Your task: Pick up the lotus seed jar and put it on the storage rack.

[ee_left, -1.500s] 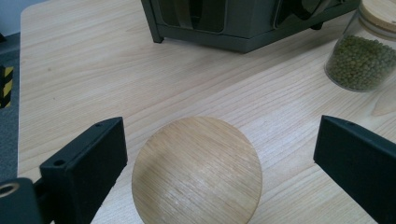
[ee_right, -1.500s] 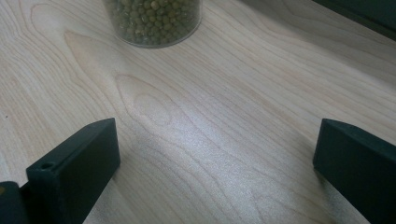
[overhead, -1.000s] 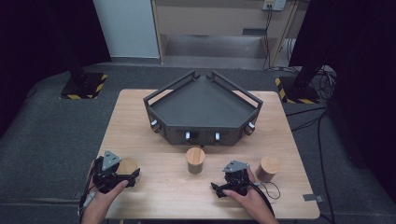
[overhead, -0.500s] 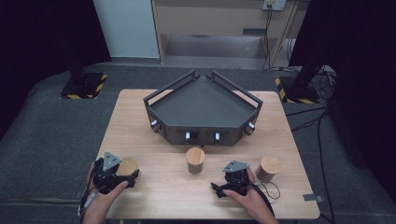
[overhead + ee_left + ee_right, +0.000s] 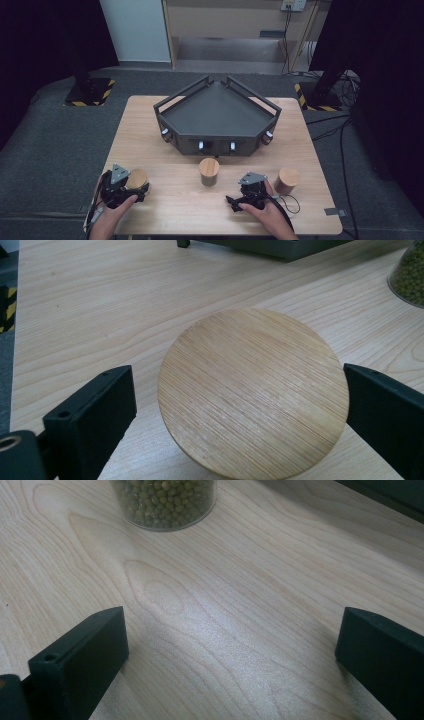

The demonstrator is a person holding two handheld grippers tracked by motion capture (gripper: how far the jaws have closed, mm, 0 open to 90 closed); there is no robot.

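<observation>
Three jars with round wooden lids stand on the wooden table (image 5: pixel 170 210). The left jar (image 5: pixel 138 178) sits between the jaws of my left gripper (image 5: pixel 130 188). In the left gripper view its lid (image 5: pixel 252 392) lies between the two black jaws of my left gripper (image 5: pixel 239 375), which is open. There is a gap at the left jaw, and the right jaw is close to the rim. The middle jar (image 5: pixel 209 170) holds green beans (image 5: pixel 165 500). My right gripper (image 5: pixel 240 197) rests open over bare wood (image 5: pixel 233 617), with the right jar (image 5: pixel 287 180) just to its right.
A dark five-sided tray (image 5: pixel 218 118) with raised rails and small knobs stands on the far half of the table. Cables trail from both grippers over the front edge. Grey floor surrounds the table, with black stands on striped bases behind it.
</observation>
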